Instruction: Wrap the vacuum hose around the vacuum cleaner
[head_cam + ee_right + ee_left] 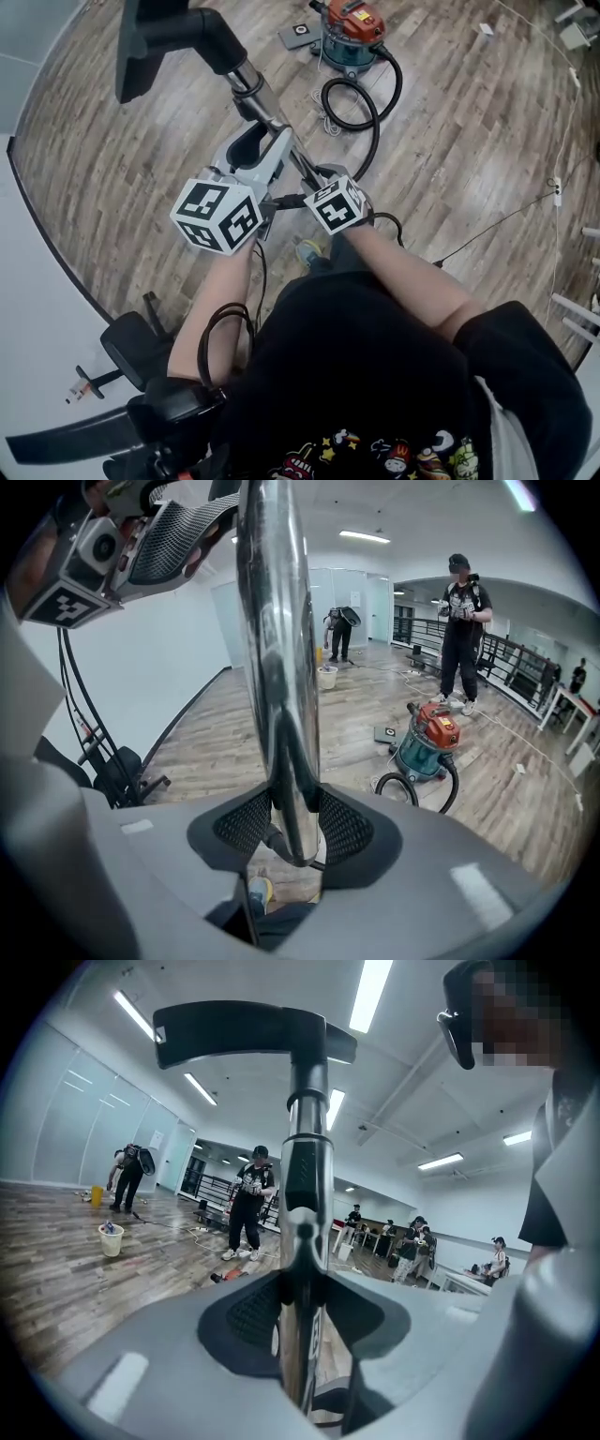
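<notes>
You're in a large open indoor hall, set up as a shared work studio.
Brown wood-plank flooring runs from wall to wall. In the left gripper view, long white strip lights cross the top, pale glass wall panels stand at the left, and several people work mid-frame near black metal railings and white tables.
</notes>
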Demonstrator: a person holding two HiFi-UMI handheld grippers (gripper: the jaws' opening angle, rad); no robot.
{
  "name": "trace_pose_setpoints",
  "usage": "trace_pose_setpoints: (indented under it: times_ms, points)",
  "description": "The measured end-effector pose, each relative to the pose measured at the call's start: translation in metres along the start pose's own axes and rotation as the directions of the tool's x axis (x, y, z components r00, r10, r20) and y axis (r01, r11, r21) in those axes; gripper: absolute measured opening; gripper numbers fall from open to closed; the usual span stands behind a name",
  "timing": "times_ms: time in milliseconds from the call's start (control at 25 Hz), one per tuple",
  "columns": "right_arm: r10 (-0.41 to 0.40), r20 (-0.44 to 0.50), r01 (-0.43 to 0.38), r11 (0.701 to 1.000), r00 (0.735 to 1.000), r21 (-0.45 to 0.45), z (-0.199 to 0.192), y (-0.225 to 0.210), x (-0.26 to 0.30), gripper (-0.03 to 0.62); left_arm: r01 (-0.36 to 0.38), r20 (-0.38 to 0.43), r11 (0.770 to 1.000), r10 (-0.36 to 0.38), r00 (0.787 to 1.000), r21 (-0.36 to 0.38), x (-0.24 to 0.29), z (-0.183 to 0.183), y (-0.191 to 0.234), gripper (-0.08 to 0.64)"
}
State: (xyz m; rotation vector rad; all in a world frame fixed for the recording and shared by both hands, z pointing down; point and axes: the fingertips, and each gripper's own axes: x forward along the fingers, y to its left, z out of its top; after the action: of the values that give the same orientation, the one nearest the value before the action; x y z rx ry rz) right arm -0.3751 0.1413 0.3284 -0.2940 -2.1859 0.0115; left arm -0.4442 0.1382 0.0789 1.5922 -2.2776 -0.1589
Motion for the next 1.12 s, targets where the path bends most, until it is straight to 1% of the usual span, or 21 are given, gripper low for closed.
trace_pose_setpoints:
  times_ms: [160,280,520,680,920,1120]
  points:
    - [0.040,-0.009,-0.040,0.999,0.999,0.014,0.020,-0.048,0.010,0.184,-0.019,-0.016,1.000,0.019,1.000,-0.005,0.059,0.016,0.013,0.149]
    - [0.062,-0.012,-0.062,0.998,0.998,0.020,0.027,-0.079,0.017,0.183,-0.032,-0.029,1.000,0.032,0.999,0.000,0.096,0.020,0.017,0.149]
    - [0.098,-0.014,-0.097,0.994,0.995,0.044,0.037,-0.127,0.030,0.184,-0.035,-0.060,0.999,0.037,0.998,0.031,0.157,0.025,0.017,0.149]
    - [0.106,-0.004,-0.105,0.993,0.994,0.055,0.044,-0.156,0.035,0.183,-0.035,-0.068,0.998,0.038,0.997,0.044,0.191,0.029,0.018,0.149]
    - [0.092,0.009,-0.092,0.992,0.996,0.085,0.060,-0.180,0.047,0.184,-0.016,-0.075,0.999,0.020,0.997,0.052,0.219,0.037,0.033,0.149]
    - [0.065,-0.003,-0.065,0.991,0.998,0.120,0.076,-0.181,0.061,0.184,0.026,-0.077,0.998,-0.022,0.997,0.050,0.226,0.043,0.054,0.149]
